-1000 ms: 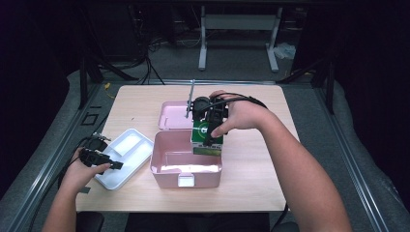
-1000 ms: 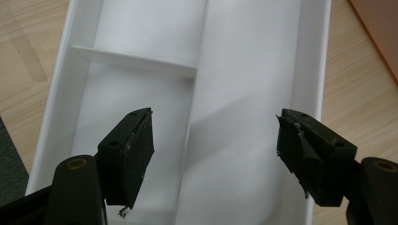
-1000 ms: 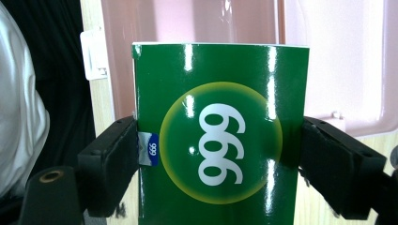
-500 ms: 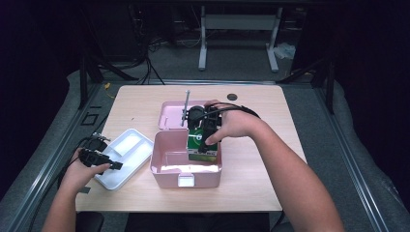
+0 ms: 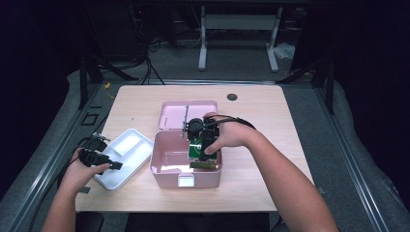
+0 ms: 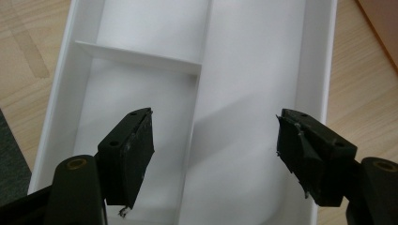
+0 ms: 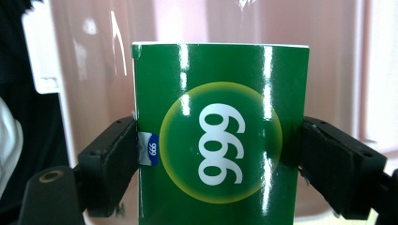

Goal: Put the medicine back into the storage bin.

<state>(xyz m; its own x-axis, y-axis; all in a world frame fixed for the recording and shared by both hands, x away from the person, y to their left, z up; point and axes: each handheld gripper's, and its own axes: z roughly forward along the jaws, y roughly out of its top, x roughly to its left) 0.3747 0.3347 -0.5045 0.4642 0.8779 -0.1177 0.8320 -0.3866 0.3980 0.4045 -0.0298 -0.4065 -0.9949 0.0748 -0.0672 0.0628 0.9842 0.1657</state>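
While clamped on green box (image 7: 220, 136) printed "999", right gripper (image 5: 203, 145) inside pink case (image 5: 164, 166), at its right end. Small side tab also marked "999". Left gripper (image 6: 213, 154) with jaws wide apart over white tray (image 5: 138, 142). Pink lid (image 5: 174, 108) behind case. Pale wood table (image 5: 140, 101); grey floor, dark room beyond.

The left forearm comes in from about 7 o'clock, its hand holding the left gripper (image 5: 99, 157) low with jaws spread wide and nothing between them, while the right forearm reaches in from 5 o'clock toward 10 o'clock, its right gripper (image 5: 202, 145) pointed down, jaws clamped tight.
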